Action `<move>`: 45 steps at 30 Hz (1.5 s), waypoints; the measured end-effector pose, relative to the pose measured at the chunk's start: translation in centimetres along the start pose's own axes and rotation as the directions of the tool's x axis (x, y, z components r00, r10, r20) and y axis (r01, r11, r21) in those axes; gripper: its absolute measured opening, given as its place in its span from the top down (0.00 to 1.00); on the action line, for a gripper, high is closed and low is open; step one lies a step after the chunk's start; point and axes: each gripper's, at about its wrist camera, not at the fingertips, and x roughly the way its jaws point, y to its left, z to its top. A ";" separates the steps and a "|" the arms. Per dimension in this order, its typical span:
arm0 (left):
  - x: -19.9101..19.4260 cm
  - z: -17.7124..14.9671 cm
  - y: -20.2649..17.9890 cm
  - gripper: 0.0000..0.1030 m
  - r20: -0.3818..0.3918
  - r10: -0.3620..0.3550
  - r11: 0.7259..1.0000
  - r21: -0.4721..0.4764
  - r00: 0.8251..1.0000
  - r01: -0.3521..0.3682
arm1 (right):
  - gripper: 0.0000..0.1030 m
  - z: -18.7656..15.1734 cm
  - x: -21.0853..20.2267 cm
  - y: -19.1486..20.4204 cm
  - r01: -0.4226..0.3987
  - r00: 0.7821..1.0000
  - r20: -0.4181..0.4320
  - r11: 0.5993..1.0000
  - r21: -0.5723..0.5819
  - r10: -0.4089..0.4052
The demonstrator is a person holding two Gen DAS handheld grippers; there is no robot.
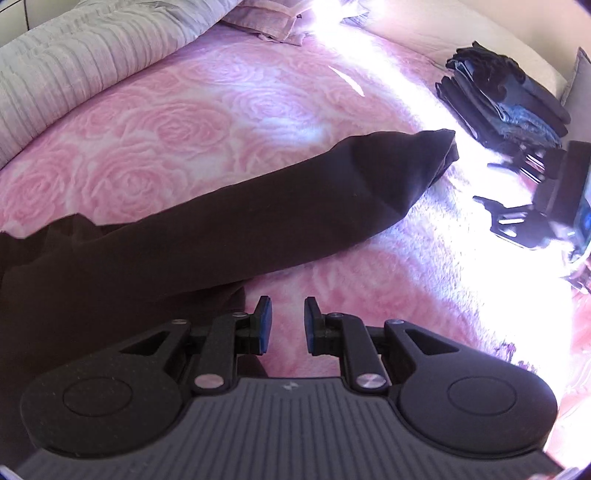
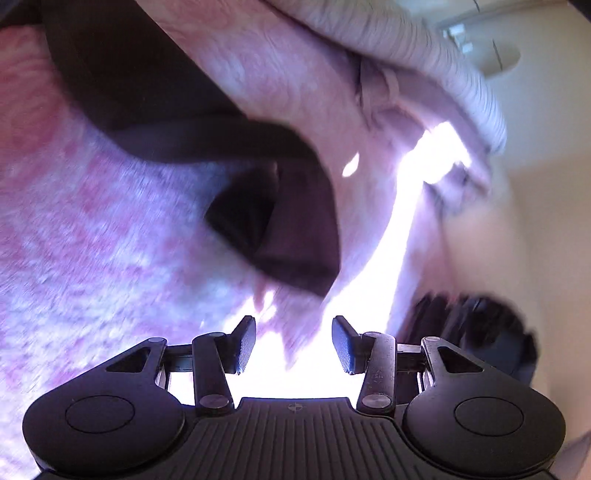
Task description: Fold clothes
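Pink rose-patterned bed (image 1: 155,122) bears dark trousers (image 1: 221,221), folded clothes stack (image 1: 506,99).

A pink rose-patterned blanket (image 1: 155,125) covers the bed. A grey ribbed quilt (image 1: 74,62) lies bunched at ten o'clock, a pillow (image 1: 269,22) at twelve o'clock beside it.
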 end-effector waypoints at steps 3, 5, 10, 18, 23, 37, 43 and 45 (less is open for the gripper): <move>0.5 1.0 -0.3 0.85 0.013 -0.001 0.999 0.034 1.000 0.000 | 0.56 -1.1 -1.2 -2.0 -0.111 0.994 0.010 0.978 0.176 0.111; 0.8 1.7 -0.5 0.85 0.021 -0.001 0.998 0.057 1.000 0.000 | 0.46 -0.6 -0.7 -3.9 -0.167 0.986 0.058 0.944 0.286 0.157; 2.0 3.8 -0.4 0.84 0.034 0.016 0.995 0.102 0.999 -0.019 | 0.26 2.4 3.1 -6.1 -0.263 0.962 0.146 0.930 0.257 0.231; 3.4 5.6 0.4 0.84 0.032 0.059 0.991 0.116 0.998 -0.062 | 0.96 6.0 6.0 -10.6 -0.275 0.945 0.222 0.952 0.134 0.242; 4.3 6.3 0.1 0.84 0.028 0.046 0.991 0.125 0.999 -0.049 | 0.96 4.5 2.3 -13.2 0.110 0.928 0.353 0.993 0.044 -0.118; 1.1 2.9 3.9 0.79 -0.026 0.060 0.996 0.070 0.998 -0.058 | 0.43 -1.3 1.5 -8.4 -0.043 0.999 -0.005 0.998 0.053 0.043; -2.0 3.6 10.7 0.75 0.013 0.179 0.982 0.056 0.984 -0.179 | 0.43 2.1 3.0 -9.7 -0.171 0.985 0.030 0.982 0.083 0.169; -1.8 4.4 13.4 0.74 -0.005 0.213 0.973 0.093 0.977 -0.211 | 0.42 3.3 3.8 -10.2 -0.214 0.977 0.039 0.973 0.087 0.211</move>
